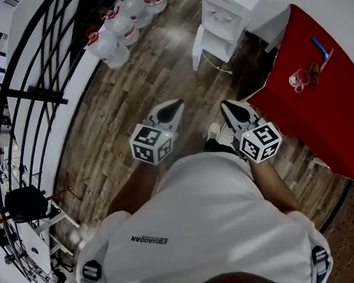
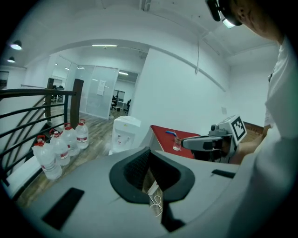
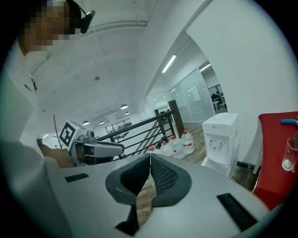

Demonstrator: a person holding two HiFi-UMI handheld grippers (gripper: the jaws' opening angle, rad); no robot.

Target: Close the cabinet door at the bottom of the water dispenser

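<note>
The white water dispenser [image 1: 224, 12] stands against the far wall, and the cabinet door [image 1: 199, 47] at its bottom swings open to the left. It also shows in the left gripper view as the dispenser [image 2: 125, 133] and in the right gripper view as the dispenser [image 3: 221, 135], some way ahead. My left gripper [image 1: 175, 107] and right gripper [image 1: 227, 107] are held side by side over the wooden floor, well short of the dispenser. The left gripper's [image 2: 149, 151] jaws meet at the tips with nothing between them. My right gripper [image 3: 150, 156] is shut too, and empty.
Several big water bottles [image 1: 119, 28] stand left of the dispenser beside a black railing [image 1: 36, 95]. A red table [image 1: 321, 108] with a clear cup [image 1: 299, 78] and a blue item [image 1: 321, 46] is on the right. A cable [image 1: 217, 63] lies on the floor by the door.
</note>
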